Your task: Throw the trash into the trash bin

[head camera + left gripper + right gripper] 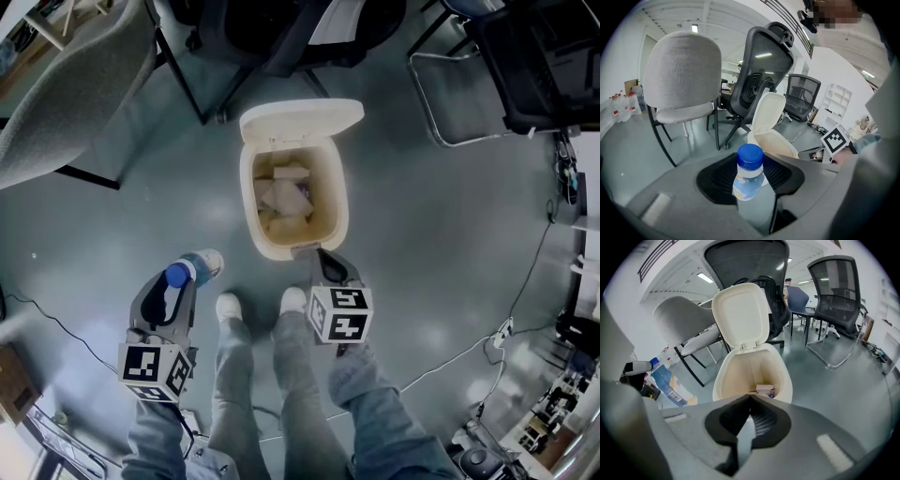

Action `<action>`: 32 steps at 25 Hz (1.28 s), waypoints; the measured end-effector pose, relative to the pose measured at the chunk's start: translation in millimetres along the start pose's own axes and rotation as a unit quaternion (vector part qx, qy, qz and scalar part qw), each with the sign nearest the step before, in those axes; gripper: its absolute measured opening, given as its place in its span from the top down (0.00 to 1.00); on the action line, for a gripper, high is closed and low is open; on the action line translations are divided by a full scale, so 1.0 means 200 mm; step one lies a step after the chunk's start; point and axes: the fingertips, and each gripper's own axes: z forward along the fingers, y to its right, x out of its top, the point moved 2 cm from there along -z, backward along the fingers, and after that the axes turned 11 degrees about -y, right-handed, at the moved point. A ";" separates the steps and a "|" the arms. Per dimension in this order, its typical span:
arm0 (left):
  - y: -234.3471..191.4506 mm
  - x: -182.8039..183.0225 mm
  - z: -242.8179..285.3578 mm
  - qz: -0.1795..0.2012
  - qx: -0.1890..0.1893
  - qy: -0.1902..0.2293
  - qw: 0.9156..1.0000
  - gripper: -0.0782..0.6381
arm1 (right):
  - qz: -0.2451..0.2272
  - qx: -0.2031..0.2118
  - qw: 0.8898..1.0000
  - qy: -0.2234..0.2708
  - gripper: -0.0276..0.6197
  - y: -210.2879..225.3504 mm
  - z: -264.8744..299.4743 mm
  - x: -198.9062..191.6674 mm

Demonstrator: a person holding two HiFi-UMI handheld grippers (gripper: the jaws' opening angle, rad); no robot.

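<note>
A cream trash bin (251,202) stands open on the floor, its lid (300,120) tipped back and paper and cardboard scraps (284,197) inside. My left gripper (183,277) is shut on a clear plastic bottle (192,270) with a blue cap, held to the left of the bin and short of it. In the left gripper view the bottle (749,176) stands between the pads, with the bin (771,136) beyond it. My right gripper (330,267) hangs over the bin's near rim, shut with nothing in it. In the right gripper view its tips (750,397) meet above the bin (752,366).
A grey fabric chair (75,84) stands at the upper left and a black office chair (309,28) behind the bin. A chrome-framed chair (469,84) is at the upper right. Cables (525,281) trail over the floor on the right. The person's legs and shoes (230,305) are below the bin.
</note>
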 end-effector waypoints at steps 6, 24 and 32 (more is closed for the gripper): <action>0.05 0.16 -0.07 0.015 -0.009 0.014 1.000 0.64 | 0.027 -0.013 0.999 0.025 0.95 0.06 -0.18 0.13; 0.42 0.57 -0.20 0.088 -0.061 0.043 0.993 0.64 | 0.129 -0.062 0.985 0.100 0.95 0.34 -0.74 0.24; 0.64 0.70 0.02 0.133 -0.091 0.041 0.986 0.64 | 0.161 -0.084 0.979 0.094 0.95 0.50 -0.83 0.06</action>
